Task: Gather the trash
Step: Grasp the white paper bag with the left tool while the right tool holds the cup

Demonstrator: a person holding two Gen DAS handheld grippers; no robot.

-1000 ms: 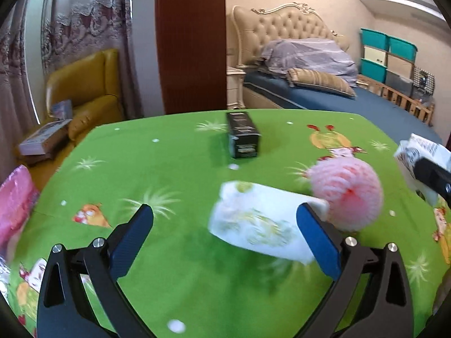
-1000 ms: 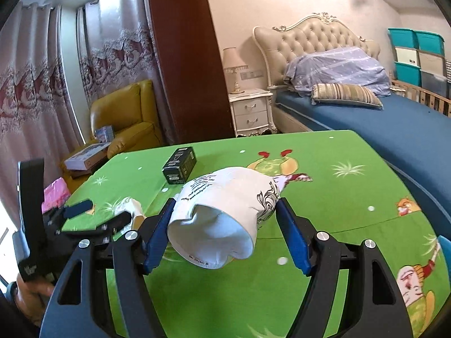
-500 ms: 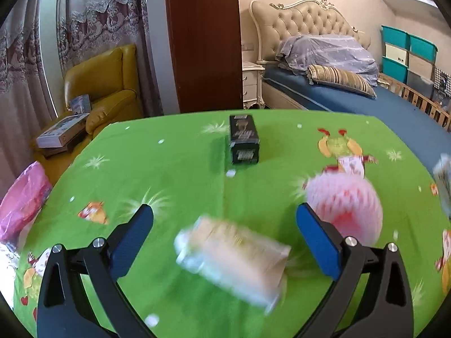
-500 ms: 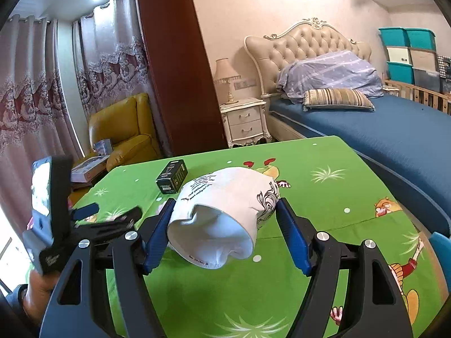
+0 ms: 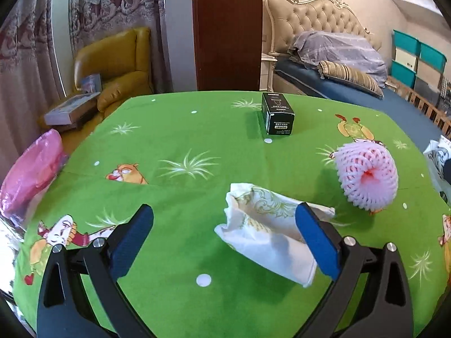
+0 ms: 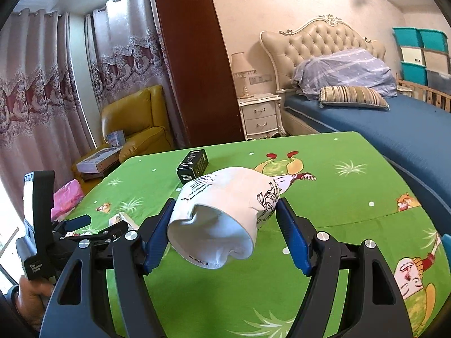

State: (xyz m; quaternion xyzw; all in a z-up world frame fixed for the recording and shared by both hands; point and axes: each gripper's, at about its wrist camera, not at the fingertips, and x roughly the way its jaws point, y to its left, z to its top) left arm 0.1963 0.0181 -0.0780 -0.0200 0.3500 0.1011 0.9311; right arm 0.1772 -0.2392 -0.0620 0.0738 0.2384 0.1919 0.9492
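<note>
A crumpled white wrapper (image 5: 262, 233) with a gold pattern lies on the green tablecloth (image 5: 183, 140). My left gripper (image 5: 225, 211) stands open around it, the wrapper close to the right finger (image 5: 315, 239); I cannot tell whether they touch. Beyond it rest a pink foam fruit net (image 5: 366, 174) and a black box (image 5: 277, 117). My right gripper (image 6: 225, 219) is shut on a white paper cup (image 6: 220, 214), held sideways above the cloth with its mouth toward the camera. The right wrist view also shows the left gripper (image 6: 98, 225), a hand (image 6: 31, 295) holding it, and the wrapper (image 6: 118, 218).
A pink plastic bag (image 5: 31, 171) hangs at the table's left edge. Behind the table are a yellow armchair (image 5: 118, 64) with boxes, a dark wooden post (image 5: 225, 28), a white nightstand (image 6: 259, 115) and a blue bed (image 6: 394, 124).
The left gripper has swung over the table: the wrapper slid blurred to the middle of its view, then back beside the right finger. Its jaws stayed open. The right gripper keeps the cup, nearly still.
</note>
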